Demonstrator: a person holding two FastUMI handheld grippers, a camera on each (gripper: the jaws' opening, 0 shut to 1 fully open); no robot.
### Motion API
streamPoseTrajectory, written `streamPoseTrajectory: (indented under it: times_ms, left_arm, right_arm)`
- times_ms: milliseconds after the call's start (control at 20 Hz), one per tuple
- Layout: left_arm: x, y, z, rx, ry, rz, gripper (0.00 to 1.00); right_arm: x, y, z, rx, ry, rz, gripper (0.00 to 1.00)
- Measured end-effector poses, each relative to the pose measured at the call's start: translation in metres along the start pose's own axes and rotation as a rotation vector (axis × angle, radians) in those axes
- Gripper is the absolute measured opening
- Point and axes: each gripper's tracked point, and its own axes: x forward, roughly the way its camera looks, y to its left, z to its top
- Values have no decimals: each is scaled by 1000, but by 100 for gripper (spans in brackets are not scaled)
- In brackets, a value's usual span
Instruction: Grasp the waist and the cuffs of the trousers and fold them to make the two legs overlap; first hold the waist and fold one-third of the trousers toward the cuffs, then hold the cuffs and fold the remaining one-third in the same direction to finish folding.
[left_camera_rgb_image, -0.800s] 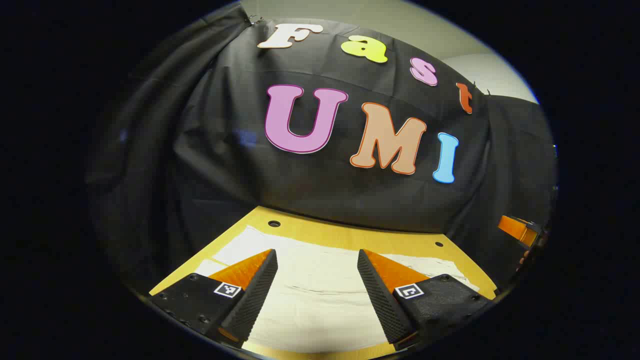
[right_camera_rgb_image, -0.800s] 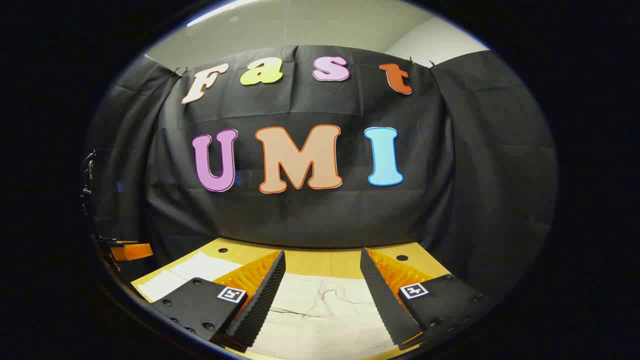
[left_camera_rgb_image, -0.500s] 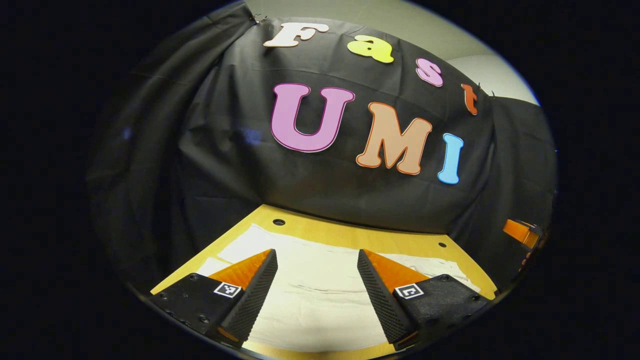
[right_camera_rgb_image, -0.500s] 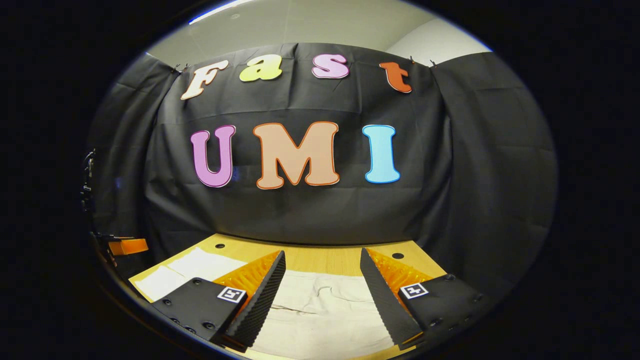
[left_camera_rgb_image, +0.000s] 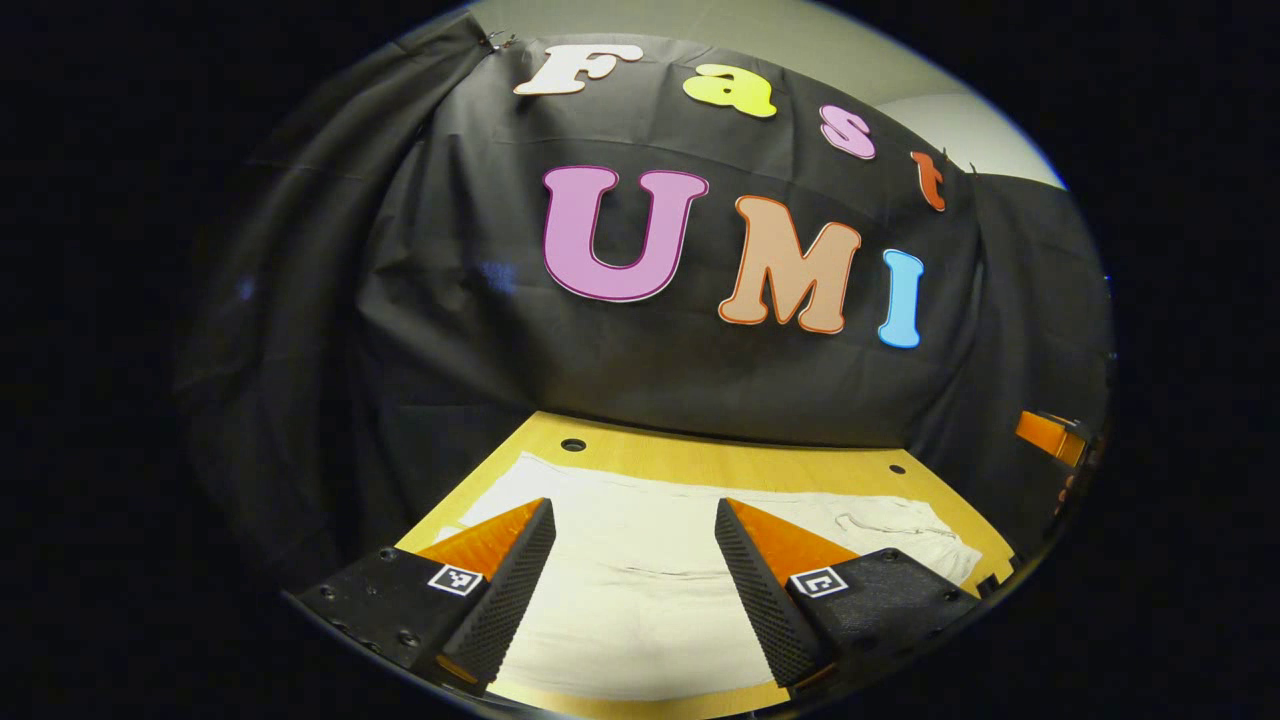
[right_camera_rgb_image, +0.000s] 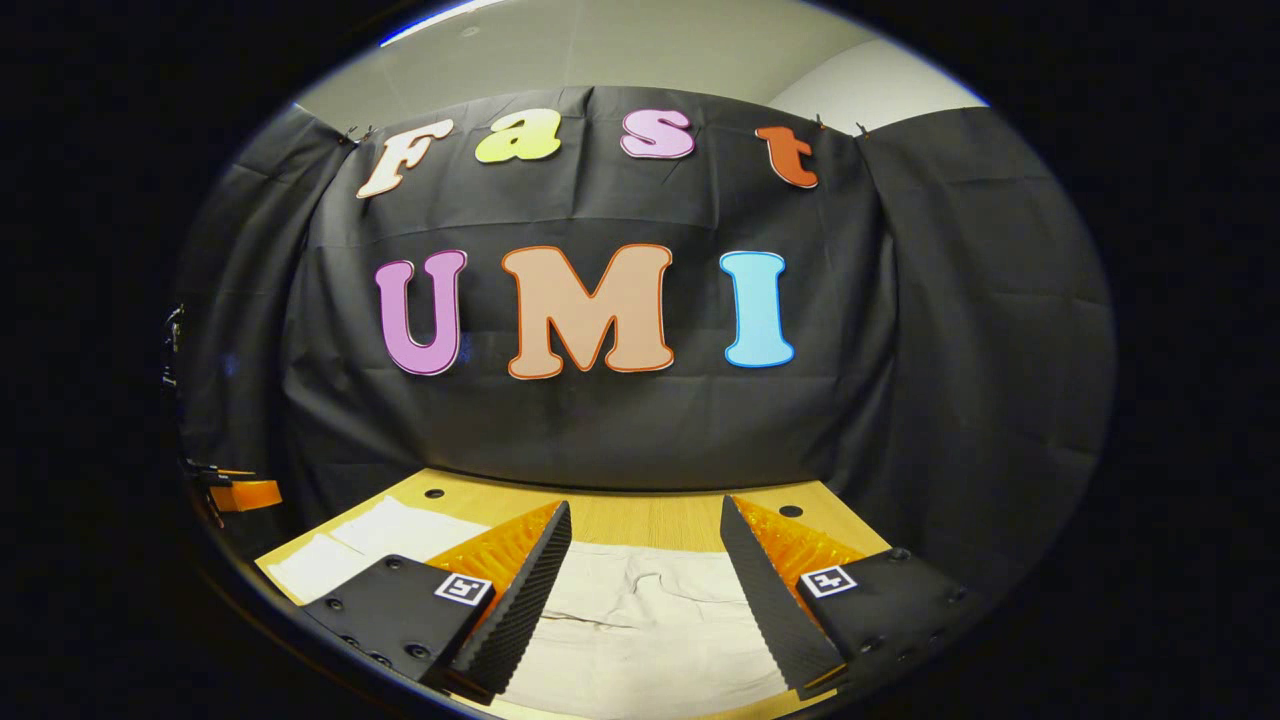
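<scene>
Trousers (left_camera_rgb_image: 640, 560): a pale, cream-coloured garment was seen laid flat on the wooden table (left_camera_rgb_image: 740, 465), spread across most of its width below the booth wall; in the right gripper view the trousers (right_camera_rgb_image: 640, 620) were seen directly beneath the fingers, with wrinkles and a seam line there.
Handling: the cloth was judged light, thin and limp, not slippery and not fragile; it would be expected to sag and crease when lifted, so both ends would need to be carried together.
Where to take hold: the edge layers at the waist and at the cuffs were judged the best places to pinch; which end lay under which gripper could not be told from these views.
Left gripper (left_camera_rgb_image: 632, 520): the fingers were held wide apart above the cloth; nothing was held, and contact with the fabric could not be made out.
Right gripper (right_camera_rgb_image: 645, 525): the fingers were likewise spread wide over the wrinkled part of the cloth; nothing was pinched between them.
Stage: no fold was judged to have been made yet.
</scene>
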Motion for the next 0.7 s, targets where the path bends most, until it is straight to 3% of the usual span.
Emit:
streamPoseTrajectory:
  times_ms: [100,150,400,450,500,700]
  left_arm:
    - [-1,7,-1,14,2,-16,95]
    - [-1,11,-3,24,5,-19,95]
    - [-3,35,-27,113,81,-68,95]
    - [-4,38,-34,135,96,-88,95]
    - [-8,41,-42,162,123,-110,95]
    - [-22,54,-86,254,266,-192,95]
  right_arm:
    - [-2,1,-5,-12,4,-7,92]
    - [-3,2,-7,-17,6,-10,96]
    - [-10,6,-11,-5,15,-20,96]
    - [-12,5,-14,-8,17,-26,92]
    - [-14,4,-15,-15,22,-32,96]
    - [-22,-6,-22,-13,48,-56,96]
